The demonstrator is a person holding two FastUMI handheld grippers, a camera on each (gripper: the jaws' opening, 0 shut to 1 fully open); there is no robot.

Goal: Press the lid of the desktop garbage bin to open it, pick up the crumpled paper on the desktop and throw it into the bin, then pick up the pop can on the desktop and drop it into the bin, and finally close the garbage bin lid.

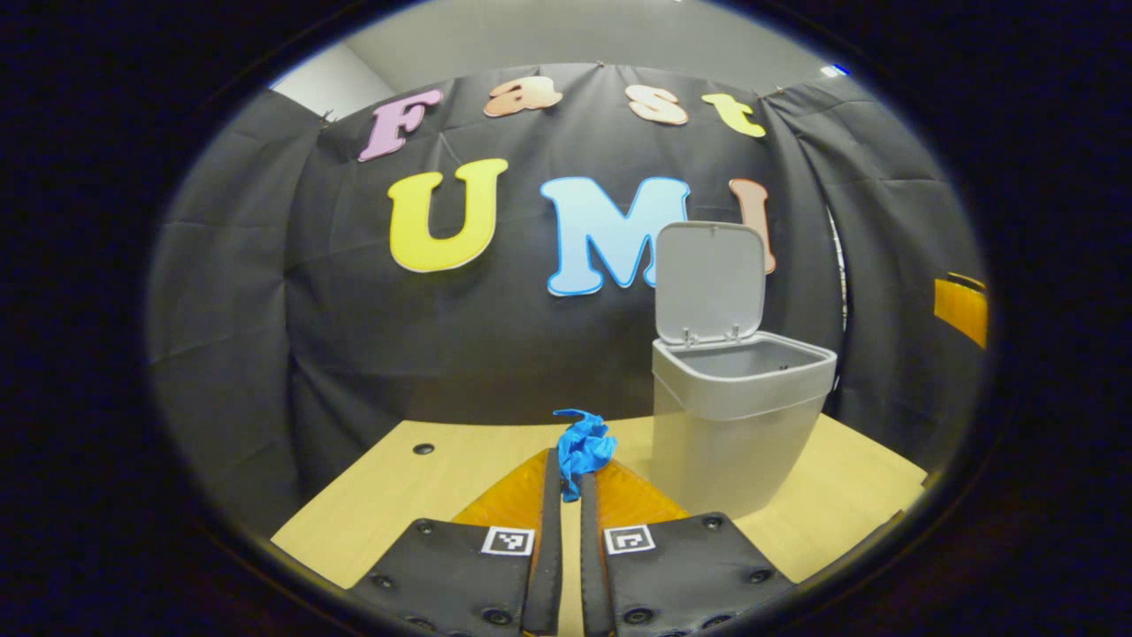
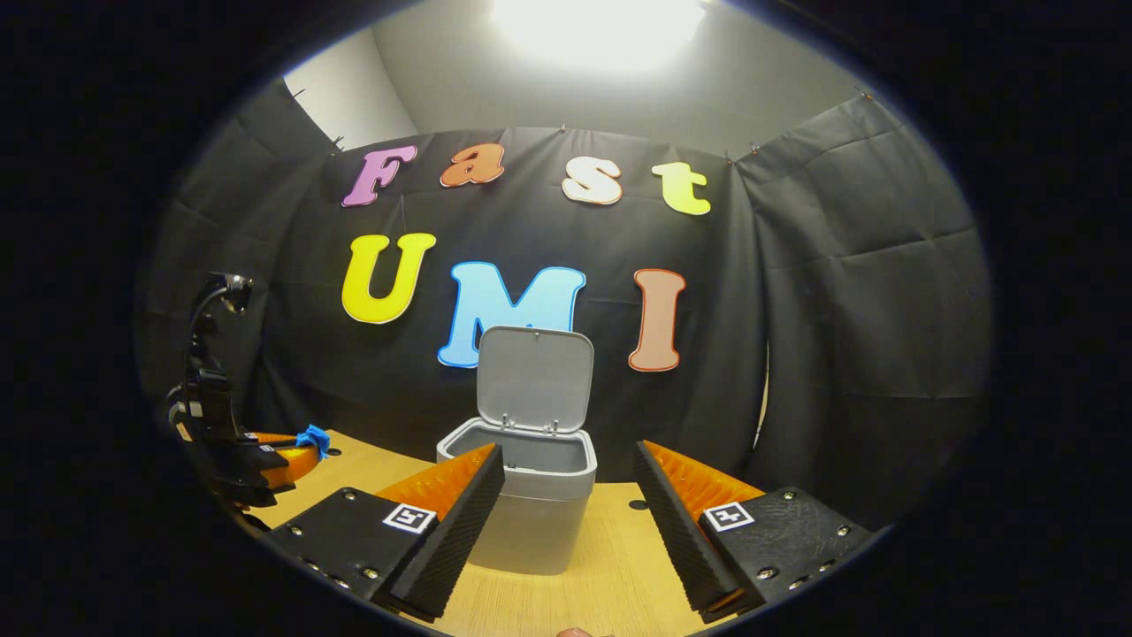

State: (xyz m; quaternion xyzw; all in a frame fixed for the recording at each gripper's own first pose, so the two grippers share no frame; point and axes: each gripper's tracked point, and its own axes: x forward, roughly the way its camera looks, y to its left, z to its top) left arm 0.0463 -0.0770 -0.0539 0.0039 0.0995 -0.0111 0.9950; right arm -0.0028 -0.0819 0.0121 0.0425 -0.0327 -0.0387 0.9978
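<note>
Fingers of the left gripper pinch the blue crumpled paper above the table. The open bin, lid upright, stands at two o'clock. The right gripper gapes wide, facing the bin.

Light wood table, two small dark holes in its top: one near the back-left edge, one right of the bin. Grey bin stands upright on it toward the back, lid raised.
</note>
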